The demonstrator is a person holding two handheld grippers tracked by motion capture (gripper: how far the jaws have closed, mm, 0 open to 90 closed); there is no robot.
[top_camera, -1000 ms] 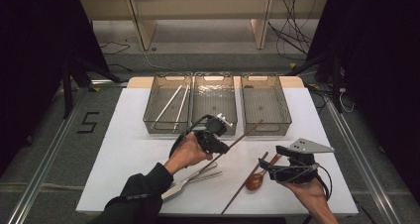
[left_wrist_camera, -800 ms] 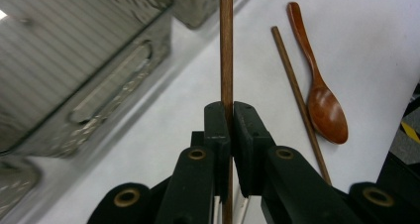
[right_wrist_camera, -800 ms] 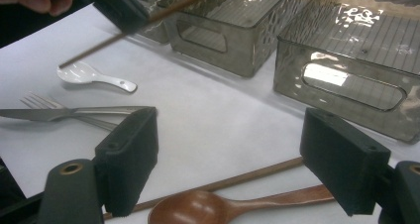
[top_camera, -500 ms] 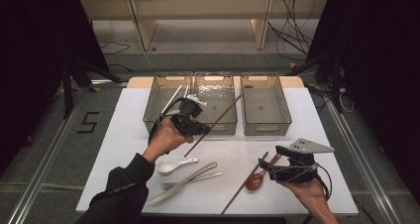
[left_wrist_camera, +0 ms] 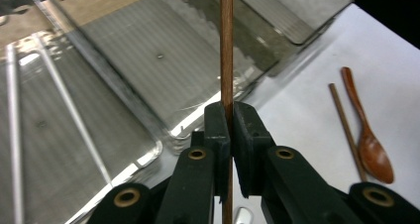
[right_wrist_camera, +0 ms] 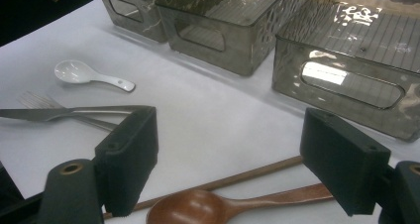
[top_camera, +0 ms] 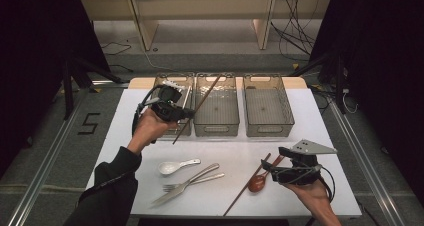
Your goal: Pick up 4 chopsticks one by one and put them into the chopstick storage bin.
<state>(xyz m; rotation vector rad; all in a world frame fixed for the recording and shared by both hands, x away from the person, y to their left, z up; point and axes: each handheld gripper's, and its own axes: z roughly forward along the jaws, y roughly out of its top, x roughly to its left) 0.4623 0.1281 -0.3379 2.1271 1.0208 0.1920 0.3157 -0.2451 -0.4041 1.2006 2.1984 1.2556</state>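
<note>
Jaws, left gripper: clamped tight on a wooden chopstick, the two black pads pressing its shaft from either side; the stick runs straight up between them and past them below.
Jaws, right gripper: standing wide apart with nothing between the pads.
Held chopstick: in the high view it slants through the air from the left gripper, its upper end over the middle bin and its lower end hanging in front of the left bin, clear of the table.
Left hand: raised above the table's left part, just in front of the left bin.
Right hand: low at the table's near right edge, gripper pointing left toward the wooden pieces.
Second chopstick: lying flat on the white table, slanted, just beside the wooden spoon; both lie close under the open right jaws in the right gripper view.
Bins: three clear ones in a row at the far side, the right bin apart from both grippers; pale sticks lie in the left one.
Other cutlery: white ceramic spoon, then a fork and knife crossed near the front edge.
</note>
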